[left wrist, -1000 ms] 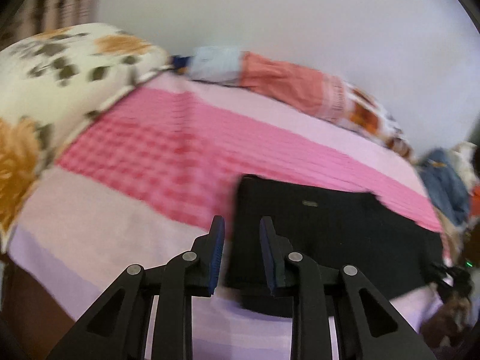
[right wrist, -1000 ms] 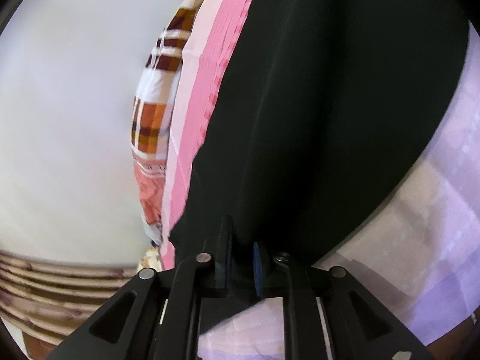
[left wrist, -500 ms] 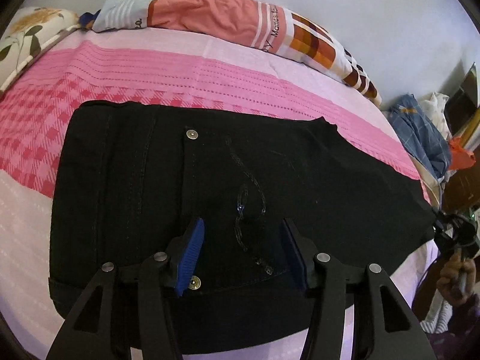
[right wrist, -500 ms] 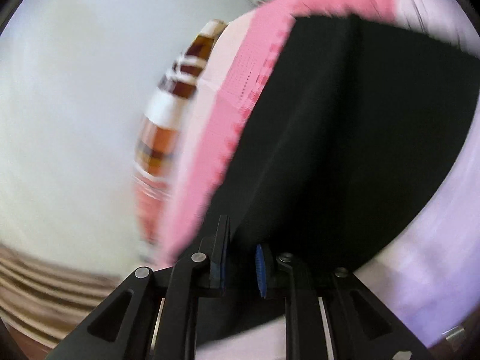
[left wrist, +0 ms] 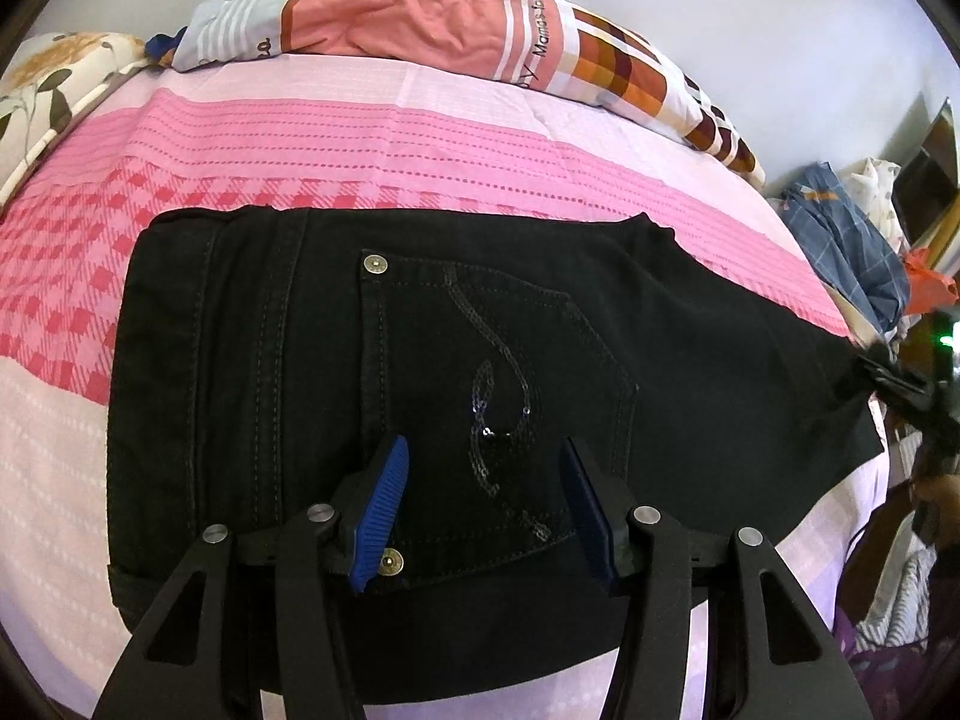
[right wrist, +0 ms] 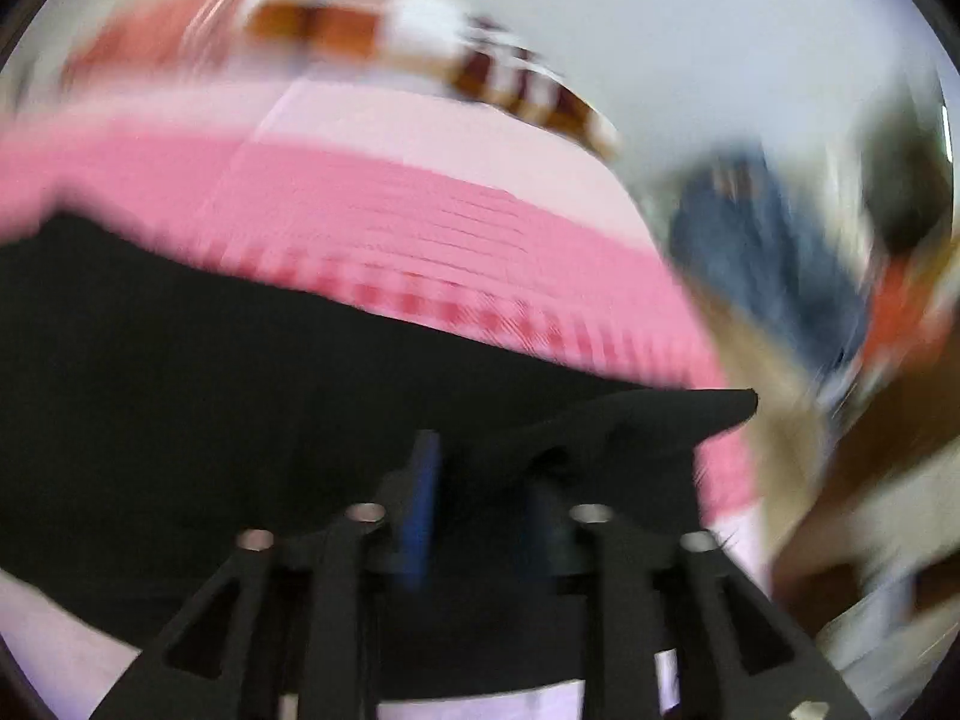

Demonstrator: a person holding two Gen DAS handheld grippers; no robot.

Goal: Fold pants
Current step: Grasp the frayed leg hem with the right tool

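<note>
Both your claws have just spread apart: left claw [left wrist: 485, 483] hovers empty over the black pants [left wrist: 288, 396] on the bed [left wrist: 420, 144], right claw [right wrist: 480, 504] released their far end, so this fold looks laid.

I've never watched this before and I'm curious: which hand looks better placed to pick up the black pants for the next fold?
Probably the right. The right gripper sits at the pants' end, with a raised corner of fabric between its just-opened jaws. The left gripper hovers open over the flat back pocket, with no edge to pinch.
</note>
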